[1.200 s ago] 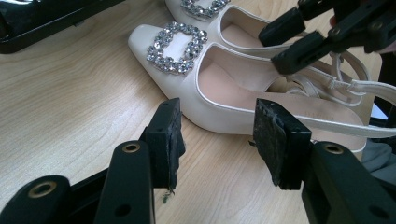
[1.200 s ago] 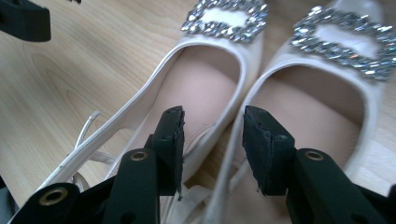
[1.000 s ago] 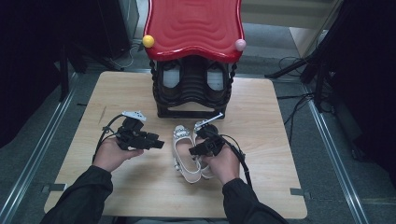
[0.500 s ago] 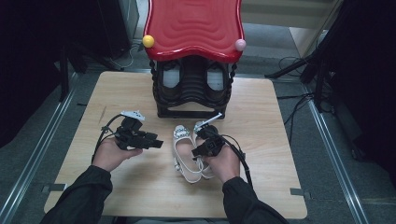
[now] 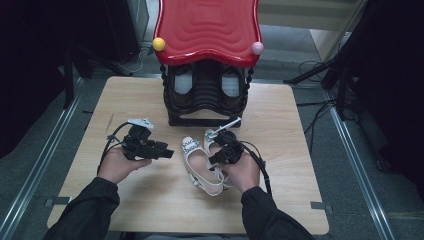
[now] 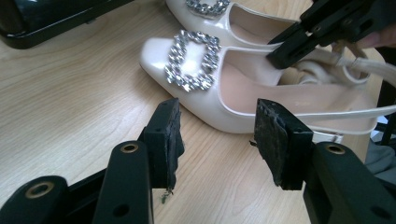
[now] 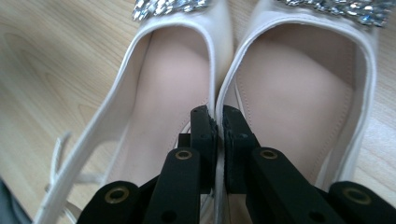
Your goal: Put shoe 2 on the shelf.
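Cream patent leather makes the pair of shoes look glossy and slick, light enough to lift but with stiff toes, soft thin heel straps and rhinestone buckles that could scratch or snag. They lie side by side on the wooden worktop, just in front of a black rack under a red wavy top, which already holds other shoes. The right hand-held gripper has just been closing and now pinches the two touching inner side walls of the pair, one jaw inside each shoe; that doubled edge seems the soundest place to grip, firmer than a strap and less slippery than the toe. The left hand-held gripper hangs with its jaws spread and nothing between them, just beside the nearer shoe's toe. Lifting both together may let one slide free, and the rack's front edge stands close ahead.
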The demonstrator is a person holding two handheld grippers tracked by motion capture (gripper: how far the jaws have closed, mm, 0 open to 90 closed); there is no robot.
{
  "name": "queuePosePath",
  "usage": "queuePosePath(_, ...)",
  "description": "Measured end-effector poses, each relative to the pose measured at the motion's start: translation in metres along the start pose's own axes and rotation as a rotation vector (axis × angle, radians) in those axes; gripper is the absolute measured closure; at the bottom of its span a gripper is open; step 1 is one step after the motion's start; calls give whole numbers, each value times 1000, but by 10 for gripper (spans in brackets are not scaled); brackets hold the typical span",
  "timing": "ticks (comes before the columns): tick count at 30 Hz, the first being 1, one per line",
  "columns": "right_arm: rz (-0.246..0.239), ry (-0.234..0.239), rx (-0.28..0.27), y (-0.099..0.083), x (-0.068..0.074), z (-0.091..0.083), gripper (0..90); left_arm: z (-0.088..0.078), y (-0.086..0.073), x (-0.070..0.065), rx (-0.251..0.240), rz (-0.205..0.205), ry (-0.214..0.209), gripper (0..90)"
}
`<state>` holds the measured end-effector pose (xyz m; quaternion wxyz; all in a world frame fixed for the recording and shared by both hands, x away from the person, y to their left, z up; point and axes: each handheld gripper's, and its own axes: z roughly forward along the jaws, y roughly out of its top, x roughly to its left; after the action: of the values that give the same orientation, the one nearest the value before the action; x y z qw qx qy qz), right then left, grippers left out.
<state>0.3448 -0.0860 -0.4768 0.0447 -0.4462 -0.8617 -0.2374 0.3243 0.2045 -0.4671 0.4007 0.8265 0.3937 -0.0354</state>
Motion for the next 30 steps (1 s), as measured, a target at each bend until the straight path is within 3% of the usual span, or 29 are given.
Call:
queuePosePath(6, -95, 35, 32, 3, -6, -9, 865, -6, -2, 3, -25, -9, 7, 506)
queuePosePath(11, -166, 65, 26, 8, -8, -21, 865, -12, -6, 6, -36, -22, 20, 504)
queuePosePath(16, -304, 90, 50, 18, -9, -31, 864, -21, -12, 9, -49, -37, 38, 504)
queuePosePath(20, -380, 112, 48, 28, -7, -42, 863, -28, -18, 12, -61, -55, 50, 504)
queuePosePath(22, -444, 132, 46, 34, -4, -50, 864, -32, -21, 14, -69, -62, 61, 504)
queuePosePath(30, -553, 221, 39, 54, 8, -82, 864, -45, -32, 17, -94, -91, 83, 503)
